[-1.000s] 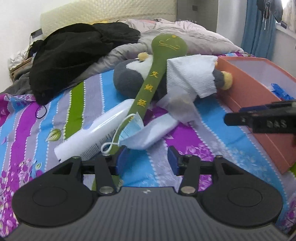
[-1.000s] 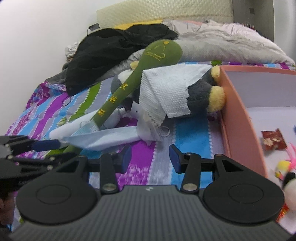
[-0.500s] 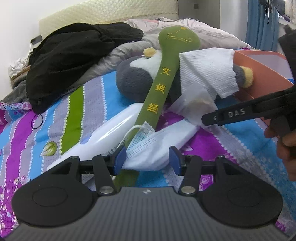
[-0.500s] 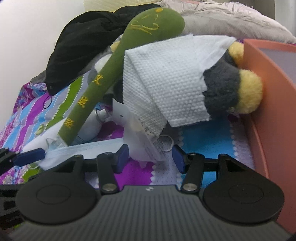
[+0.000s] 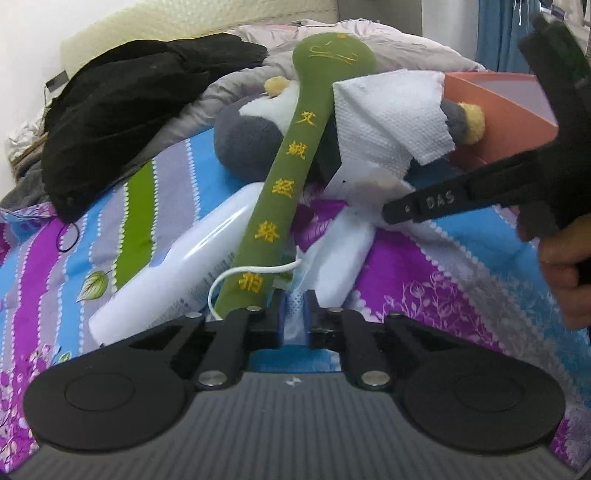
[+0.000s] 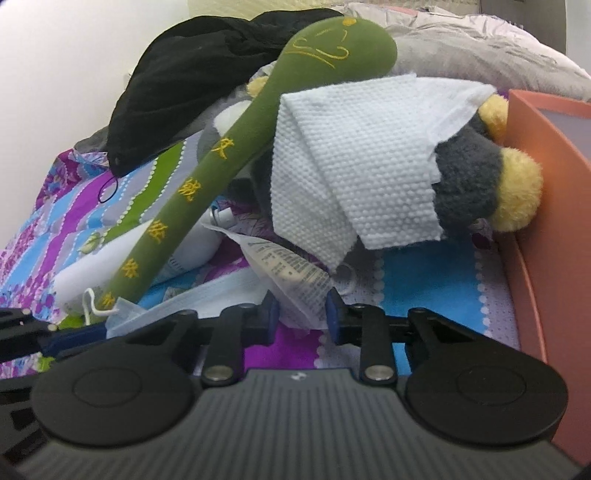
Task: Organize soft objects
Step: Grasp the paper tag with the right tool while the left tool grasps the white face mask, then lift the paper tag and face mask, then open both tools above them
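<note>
A: Where did the face mask (image 5: 332, 254) lie?

B: On the striped bedspread (image 5: 424, 295), under the green plush mallet (image 5: 291, 177). Left gripper (image 5: 294, 314) had clenched on its near edge.

A: The right gripper (image 6: 298, 314)?

B: Parted, straddling the clear wrapper (image 6: 291, 273). Best, I judged, to draw the mask out low, toward the orange box (image 6: 543, 206).

bed (image 5: 424, 266) with striped floral sheet; pale padded headboard (image 5: 192, 26) against white wall (image 6: 74, 66); blue curtain (image 5: 498, 33) at right.
</note>
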A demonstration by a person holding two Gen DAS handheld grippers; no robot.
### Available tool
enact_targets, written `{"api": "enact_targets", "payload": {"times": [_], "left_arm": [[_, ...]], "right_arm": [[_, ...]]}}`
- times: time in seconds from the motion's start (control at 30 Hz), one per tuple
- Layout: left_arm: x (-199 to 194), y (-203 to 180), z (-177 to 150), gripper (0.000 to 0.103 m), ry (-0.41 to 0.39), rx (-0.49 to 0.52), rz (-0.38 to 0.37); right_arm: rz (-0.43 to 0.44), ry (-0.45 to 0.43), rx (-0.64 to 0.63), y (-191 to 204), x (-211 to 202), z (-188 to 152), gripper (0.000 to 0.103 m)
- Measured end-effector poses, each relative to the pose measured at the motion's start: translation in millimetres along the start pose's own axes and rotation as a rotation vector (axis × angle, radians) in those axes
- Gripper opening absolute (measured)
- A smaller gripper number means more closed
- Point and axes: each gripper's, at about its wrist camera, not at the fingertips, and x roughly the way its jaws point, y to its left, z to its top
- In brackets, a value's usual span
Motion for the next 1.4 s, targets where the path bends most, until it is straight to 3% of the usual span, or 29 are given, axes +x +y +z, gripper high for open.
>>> {"api": "enact_targets", "payload": {"times": [0.2,0.63,1.0,1.2,1.4], "left_arm": [[-18,-1,-11,0.008,0.030,-0.169,-0.082],[-70,0,-56,0.008,0.118,-0.542,-0.140],[-101,-4,-78,0.008,0.165,-0.630,-0.149],[-103,-2,-87,0.009,0.200,-0.670,-0.176],[-98,0,-91,0.009,0.219,-0.668,-0.167]], "right_arm": [[-0.023,-0.008,-0.023,2,-27,-8,0.027],[-0.038,0.029,-0.066,15,-85,-50,0.026],[-0.075,0.064,-0.162,31,-121,-80,0.026],[-0.129,0.071,-0.267,41,-125,-97,0.026],[-0.121,0.109,-0.301,45,-125,-113,0.028]]}}
